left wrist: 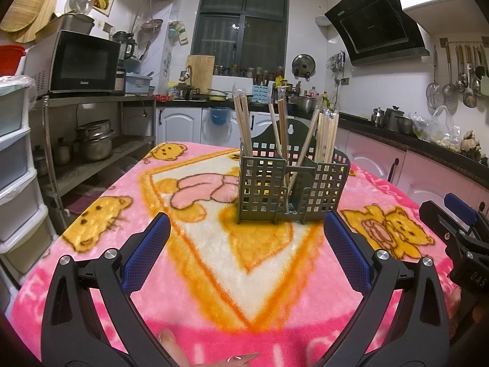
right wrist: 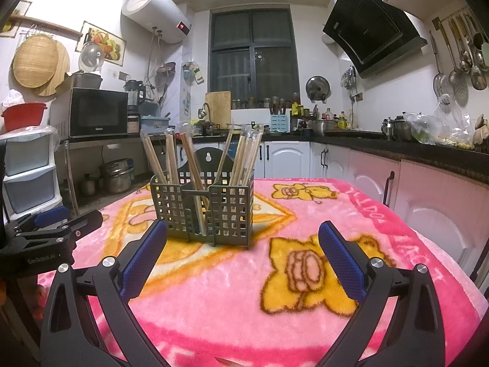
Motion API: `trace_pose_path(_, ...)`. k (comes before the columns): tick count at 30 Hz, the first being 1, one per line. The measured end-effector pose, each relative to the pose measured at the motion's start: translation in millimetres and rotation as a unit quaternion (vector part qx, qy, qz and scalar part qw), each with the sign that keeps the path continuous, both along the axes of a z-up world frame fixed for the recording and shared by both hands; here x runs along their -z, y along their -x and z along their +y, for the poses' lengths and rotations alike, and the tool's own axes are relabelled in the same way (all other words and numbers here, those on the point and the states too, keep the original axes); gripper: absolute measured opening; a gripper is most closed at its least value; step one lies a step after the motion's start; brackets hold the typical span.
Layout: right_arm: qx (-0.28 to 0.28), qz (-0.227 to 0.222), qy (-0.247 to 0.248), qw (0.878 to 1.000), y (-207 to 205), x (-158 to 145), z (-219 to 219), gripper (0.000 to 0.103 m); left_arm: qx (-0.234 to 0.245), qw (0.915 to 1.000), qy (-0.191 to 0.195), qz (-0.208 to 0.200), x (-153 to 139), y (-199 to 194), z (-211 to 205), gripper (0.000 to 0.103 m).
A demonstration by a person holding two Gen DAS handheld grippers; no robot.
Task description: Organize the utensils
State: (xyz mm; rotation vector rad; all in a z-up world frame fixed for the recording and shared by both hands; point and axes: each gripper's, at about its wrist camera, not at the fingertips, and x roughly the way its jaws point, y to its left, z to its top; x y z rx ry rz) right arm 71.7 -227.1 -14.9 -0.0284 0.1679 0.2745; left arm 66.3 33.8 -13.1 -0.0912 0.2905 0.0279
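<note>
Both grippers, left gripper (left wrist: 246, 244) and right gripper (right wrist: 241, 255), hover jaws wide, empty; chopsticks (right wrist: 244, 159) upright in caddy (right wrist: 203, 206) at twelve o'clock, sorted by compartment.

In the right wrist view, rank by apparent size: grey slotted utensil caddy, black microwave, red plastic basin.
1. Grey slotted utensil caddy, inflated by nearness.
2. Black microwave, nearly the same.
3. Red plastic basin, clearly smallest.

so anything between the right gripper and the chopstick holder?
Nothing: only bare pink blanket between the open right gripper and the chopstick holder, seen in the right wrist view.
</note>
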Motion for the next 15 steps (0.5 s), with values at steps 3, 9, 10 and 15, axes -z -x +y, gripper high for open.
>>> trace_pose_path(3, 0.0, 0.0, 0.0, 1.0, 0.0, 0.2, 0.1, 0.097, 0.0, 1.0, -0.001, 0.001, 0.0, -0.2, -0.2, 0.092)
trace_pose_path(9, 0.0, 0.001, 0.0, 1.0, 0.3, 0.1, 0.7, 0.097, 0.001, 1.0, 0.0, 0.001, 0.3, 0.0, -0.4, 0.093)
trace_pose_path(10, 0.001, 0.0, 0.0, 1.0, 0.5, 0.1, 0.8, 0.097, 0.001, 1.0, -0.001, 0.0, 0.3, 0.4, -0.4, 0.093)
trace_pose_path(15, 0.0, 0.001, 0.0, 1.0, -0.2, 0.4, 0.6, 0.097, 0.001, 1.0, 0.0, 0.001, 0.2, -0.2, -0.8, 0.092)
